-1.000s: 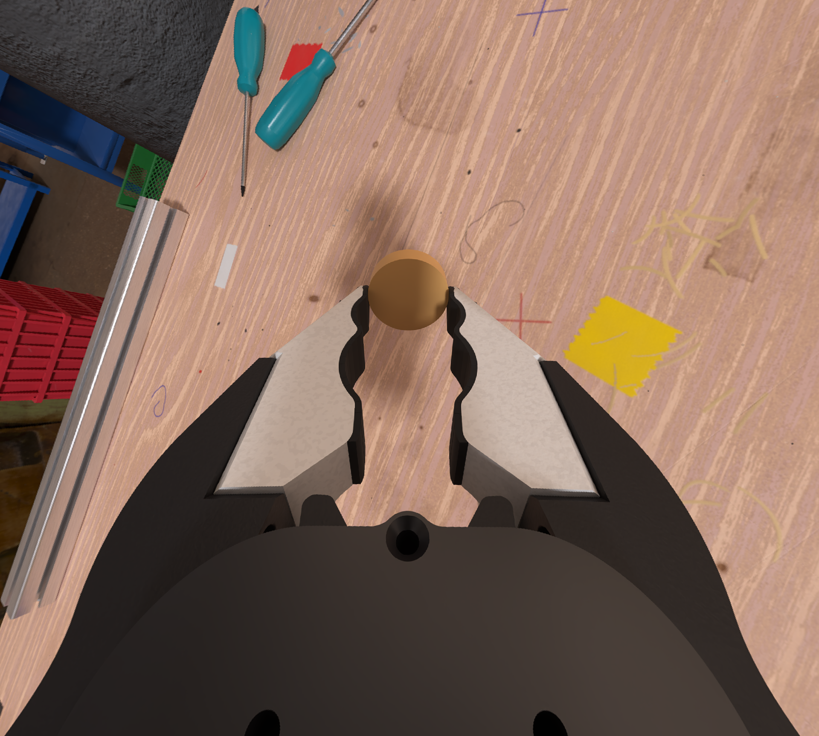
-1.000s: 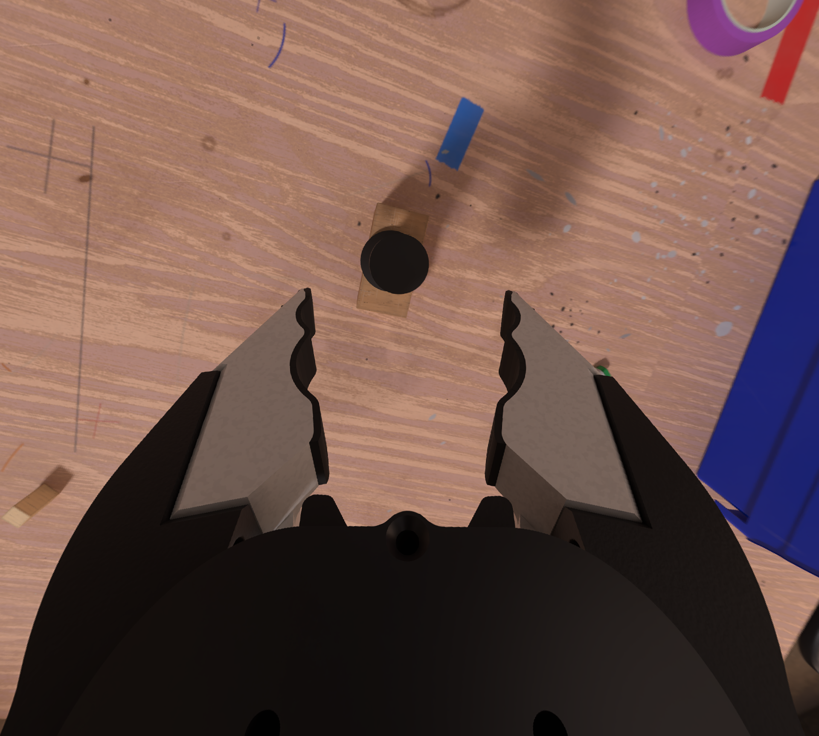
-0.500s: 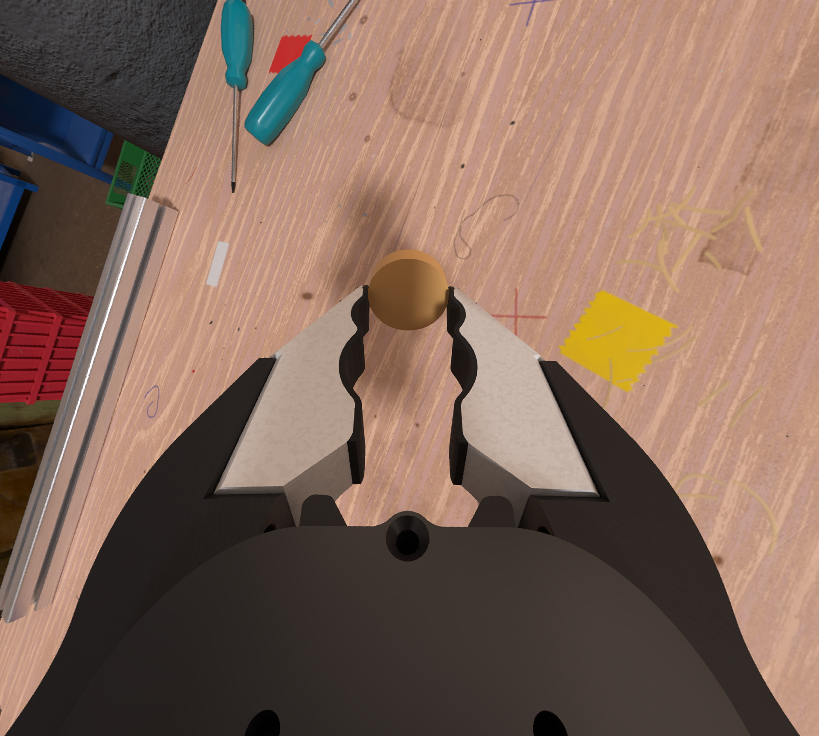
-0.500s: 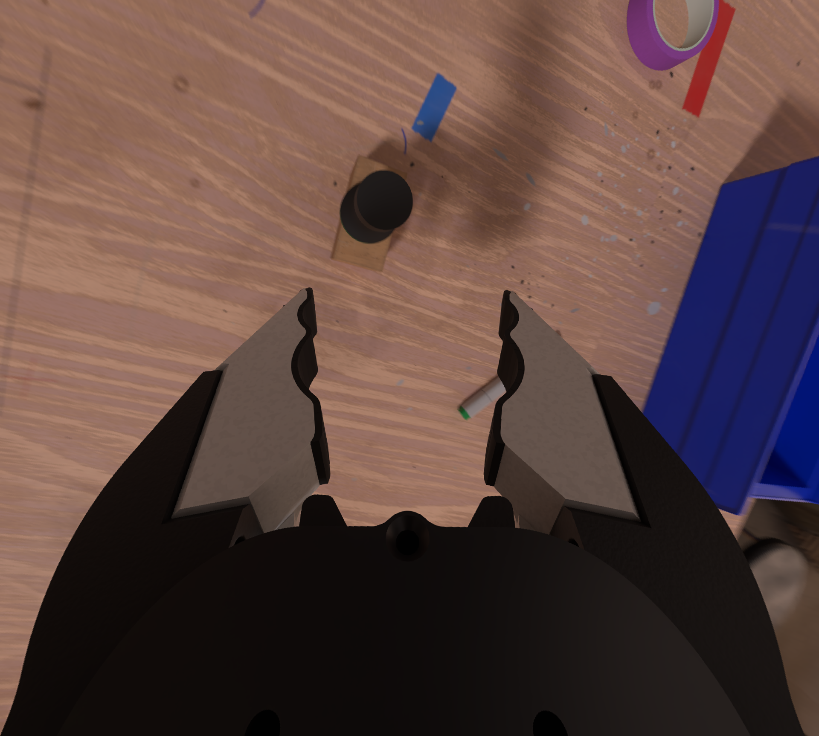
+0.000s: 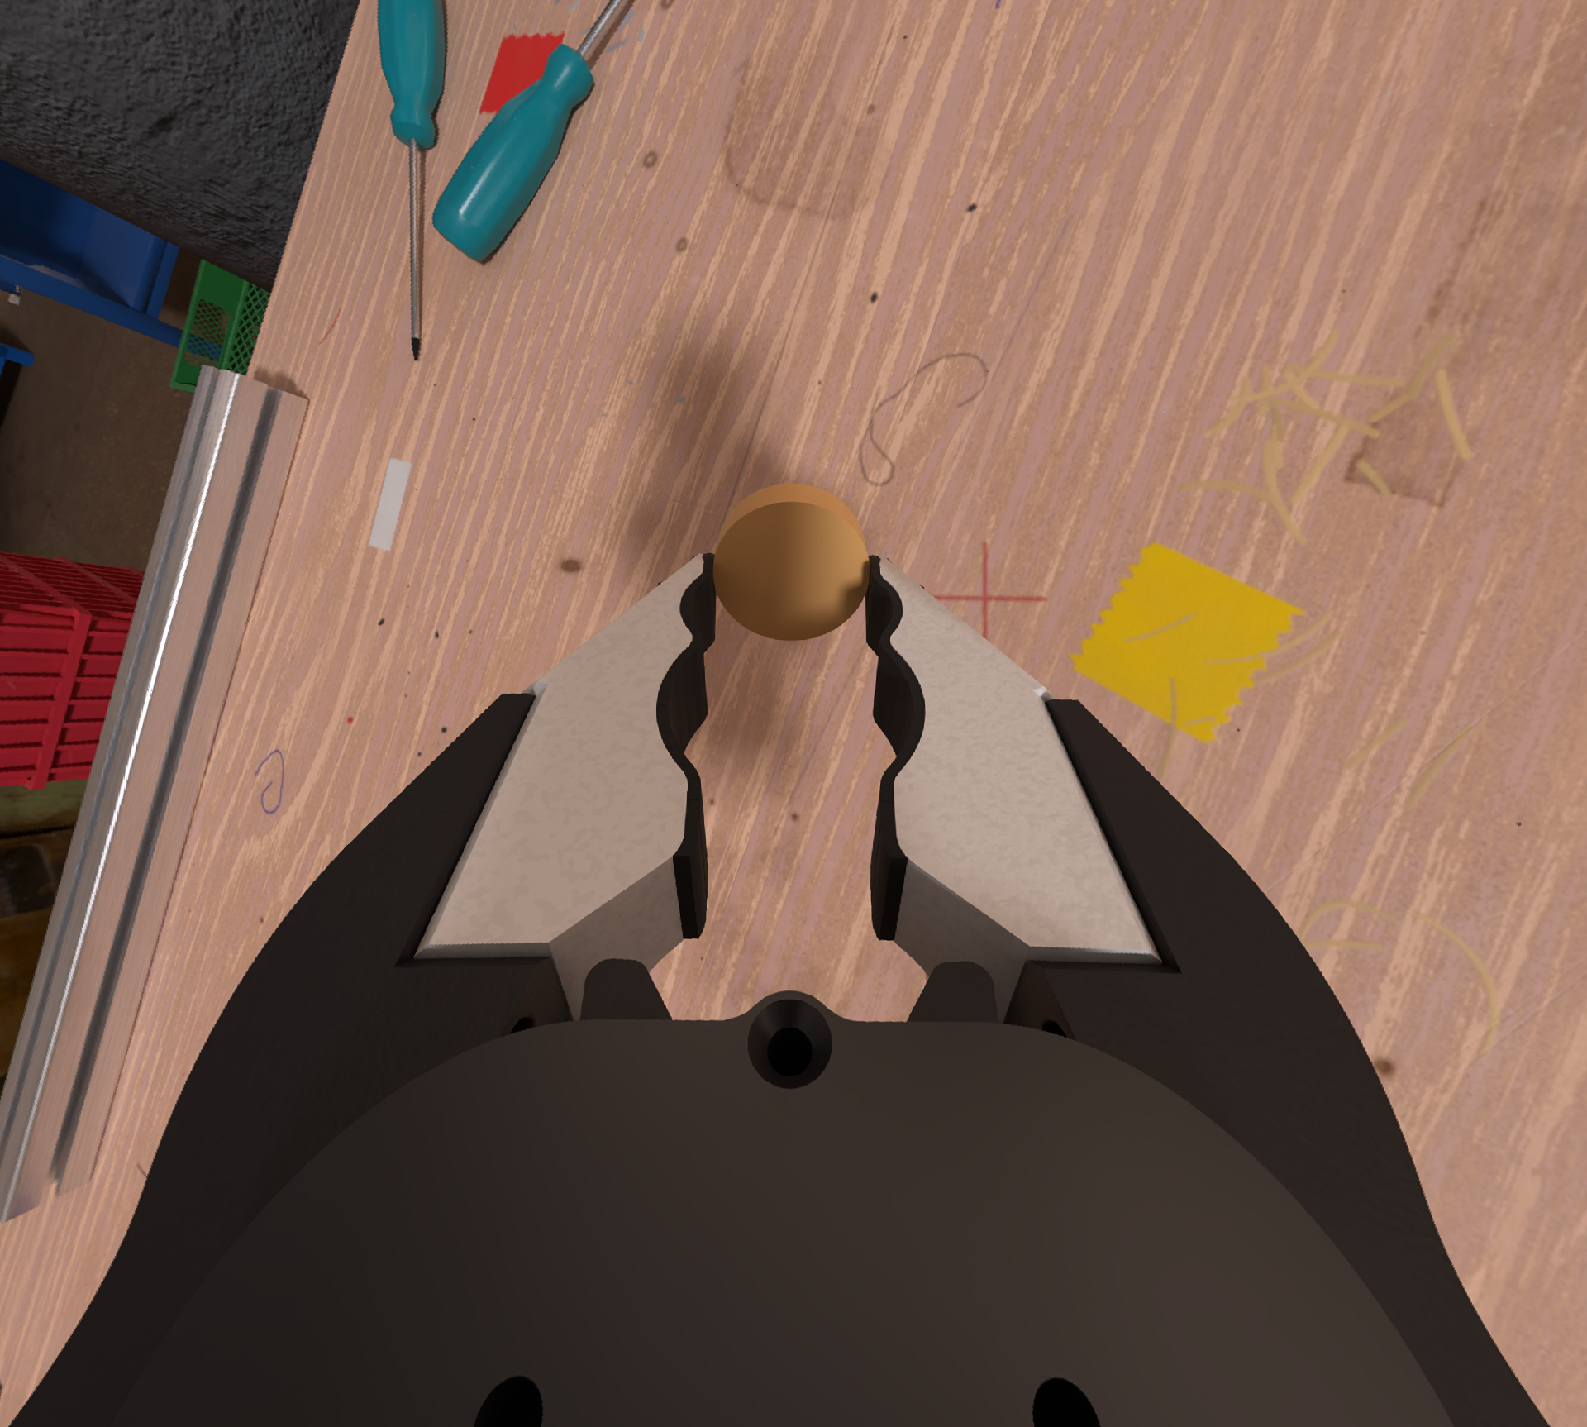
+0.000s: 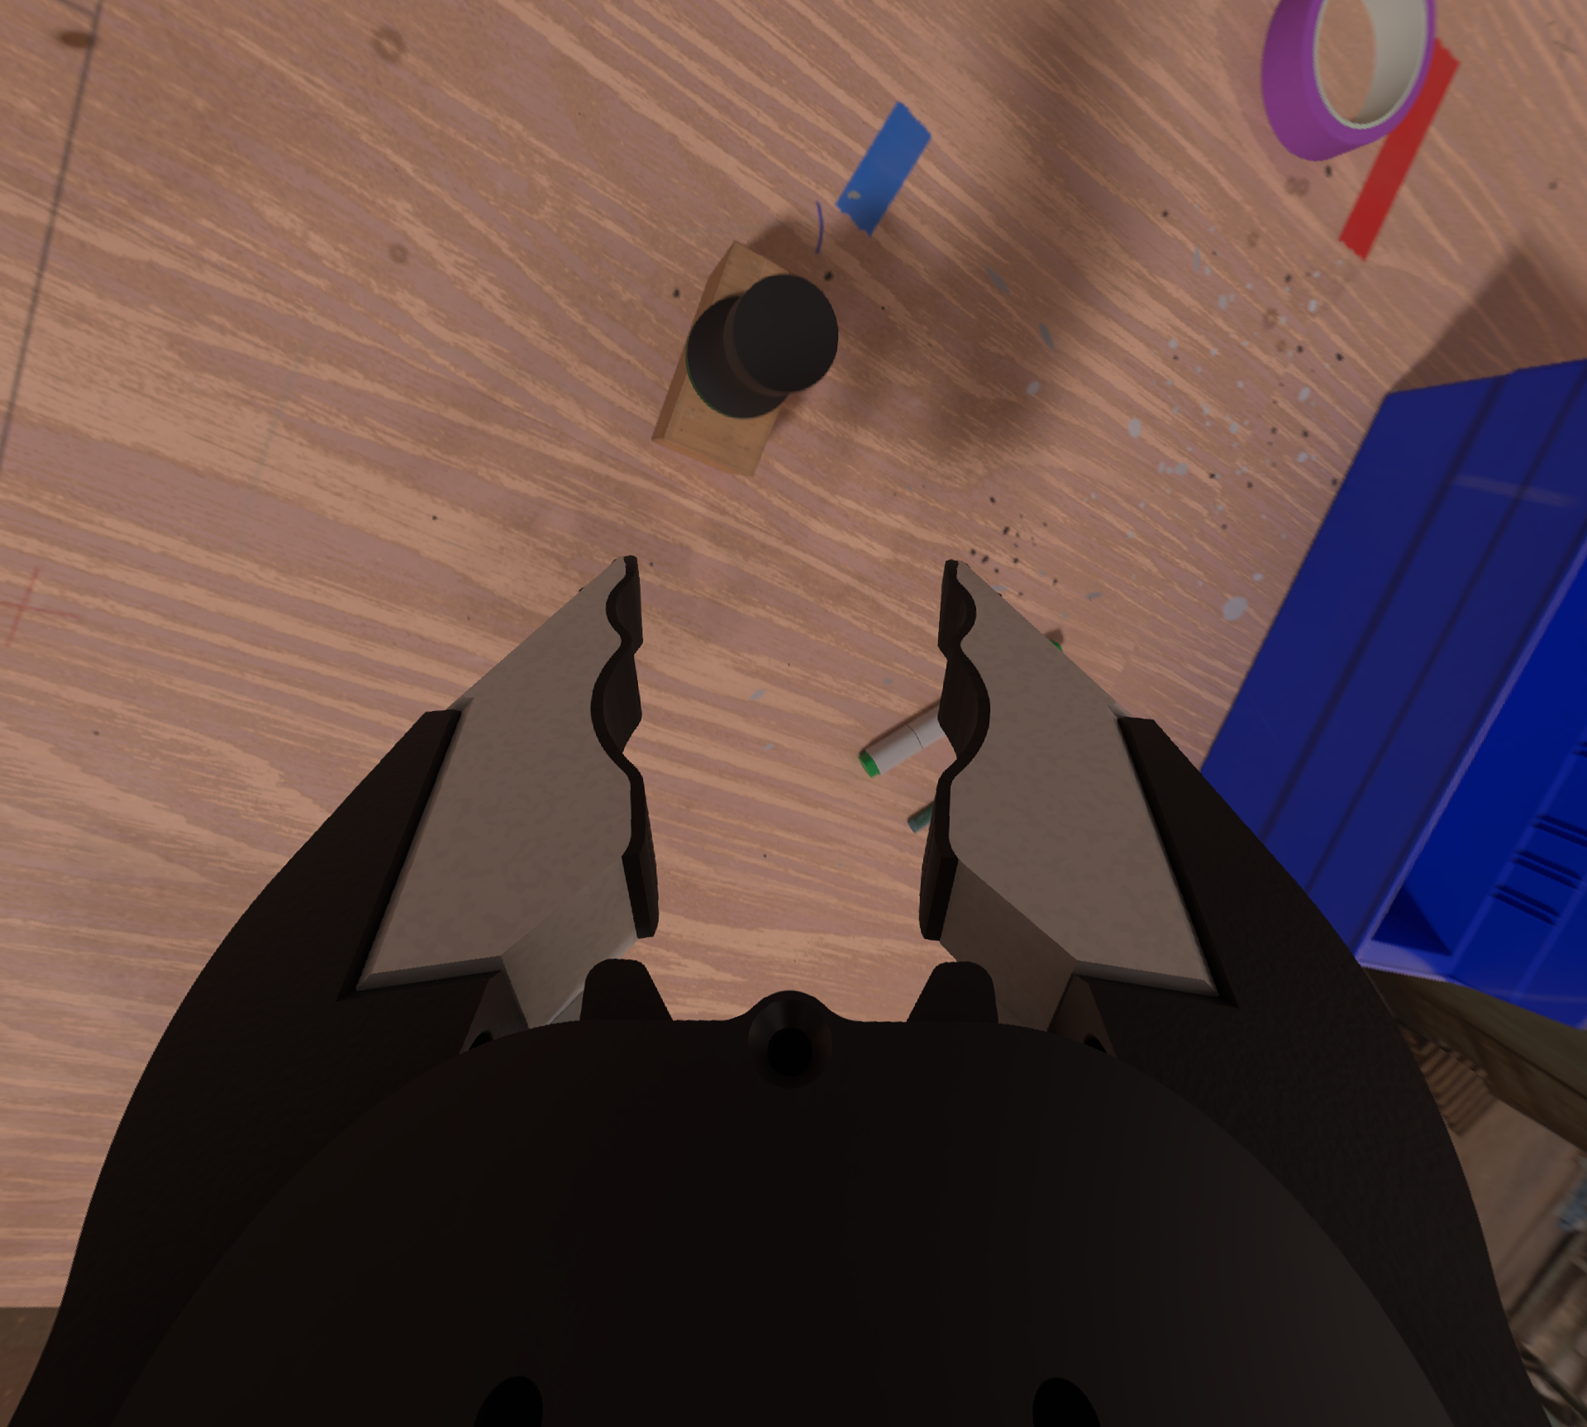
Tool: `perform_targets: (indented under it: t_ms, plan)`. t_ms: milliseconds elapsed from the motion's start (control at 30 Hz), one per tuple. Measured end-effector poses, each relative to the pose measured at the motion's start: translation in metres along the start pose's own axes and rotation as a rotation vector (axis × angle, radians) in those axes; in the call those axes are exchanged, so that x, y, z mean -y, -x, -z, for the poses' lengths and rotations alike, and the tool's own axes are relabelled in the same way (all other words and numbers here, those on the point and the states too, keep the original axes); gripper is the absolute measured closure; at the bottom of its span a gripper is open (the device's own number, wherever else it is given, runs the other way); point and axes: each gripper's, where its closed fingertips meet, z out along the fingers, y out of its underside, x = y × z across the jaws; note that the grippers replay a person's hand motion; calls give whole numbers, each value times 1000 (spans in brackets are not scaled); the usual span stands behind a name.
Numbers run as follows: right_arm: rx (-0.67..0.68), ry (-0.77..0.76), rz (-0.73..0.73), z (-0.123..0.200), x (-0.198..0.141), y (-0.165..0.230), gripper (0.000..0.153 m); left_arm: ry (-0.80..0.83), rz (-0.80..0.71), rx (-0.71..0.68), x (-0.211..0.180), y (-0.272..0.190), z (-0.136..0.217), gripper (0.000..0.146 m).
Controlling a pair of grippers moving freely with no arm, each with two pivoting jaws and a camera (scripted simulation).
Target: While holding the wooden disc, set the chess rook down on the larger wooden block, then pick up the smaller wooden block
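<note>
The wooden disc [image 5: 788,565] is clamped between the tips of the left gripper [image 5: 788,570], whose fingers [image 5: 601,750] are closed against its two sides, and it is held above the worktop [image 5: 1116,226]. Just to the right of the fingers a red cross mark [image 5: 986,597] and a yellow scrap of tape [image 5: 1185,638] are seen; well ahead and to the left, two teal screwdrivers [image 5: 507,157] lie near a red scrap [image 5: 513,71], and a metal rail [image 5: 146,699] runs along the worktop edge at the far left. The right gripper [image 6: 788,570] is held with its fingers [image 6: 532,776] apart and nothing between them. Ahead of these fingers, well clear of the tips, the black chess rook [image 6: 764,346] is stood upright on the larger wooden block [image 6: 717,428], which lies flat on the worktop. A white marker with a green end [image 6: 897,746] is partly hidden by the right-hand finger. A blue strip of tape [image 6: 884,170] lies beyond the block, a purple tape roll [image 6: 1348,46] and a red strip [image 6: 1400,157] far ahead to the right, and a blue bin [image 6: 1443,656] to the right. The smaller wooden block is not seen in either view.
</note>
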Motion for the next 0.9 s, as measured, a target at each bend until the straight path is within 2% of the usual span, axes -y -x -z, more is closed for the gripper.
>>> perform_targets:
  t_ms: [133,233,300,433,567,767,900]
  plan:
    - [-44,-29,34,18,-9,13,87,0,1,1,-1,1,1,111]
    - [16,-107,107,31,-18,49,93,-2,0,1,0,1,2,111]
    - [97,-141,199,38,-28,90,99,-1,-6,1,0,1,2,111]
    - [288,-134,409,44,-57,196,111,-6,-7,-7,3,-2,1,111]
    - [362,-108,516,34,-75,275,115,-4,-30,-17,7,-10,0,111]
    - [332,-83,472,-2,-84,302,121,-16,-60,-4,15,-12,10,111]
    - [349,-77,477,-13,-85,311,139,-21,-65,-1,16,-10,14,111]
